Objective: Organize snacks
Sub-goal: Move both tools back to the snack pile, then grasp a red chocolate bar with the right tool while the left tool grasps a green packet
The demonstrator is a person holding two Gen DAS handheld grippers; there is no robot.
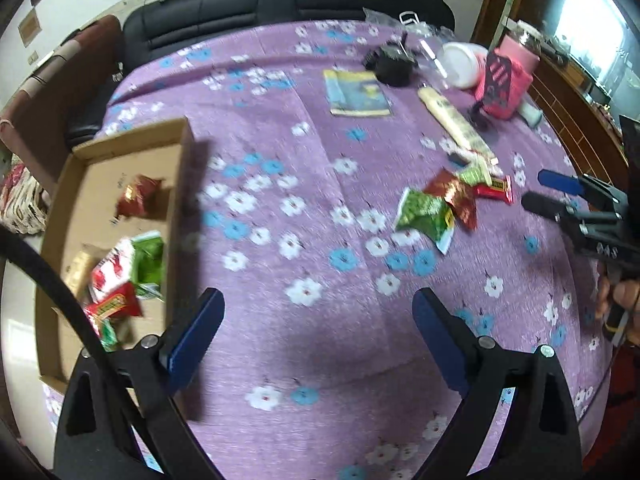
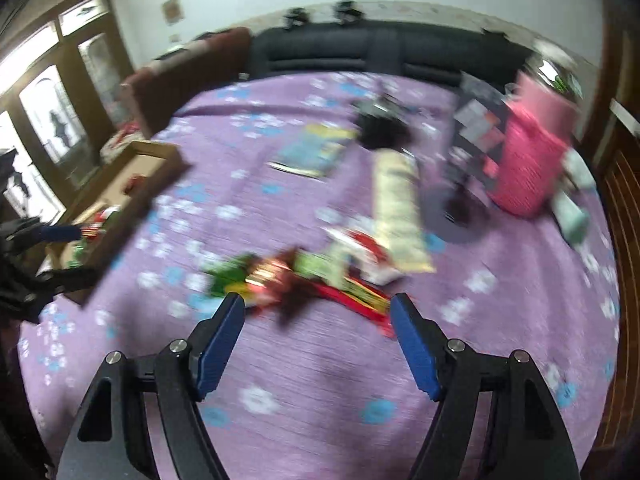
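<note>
Landmark: cardboard box (image 1: 120,216) at one edge of the table (image 1: 320,240), which carried a purple flowered cloth.

Left tool (image 1: 318,320): fingers spread wide, nothing between them, over bare cloth just beside the box.

Right tool (image 2: 318,320): fingers spread, nothing pinched; loose pile of snack packets (image 2: 304,280) lay just beyond its tips, well apart from the box. Right-wrist view blurred.

Inside the box: a dark red packet (image 1: 138,200) near the far end, and red and green packets (image 1: 128,276) bunched toward the near end.

Long cream packet (image 1: 456,124) lay beyond the pile, farther from the box.
</note>
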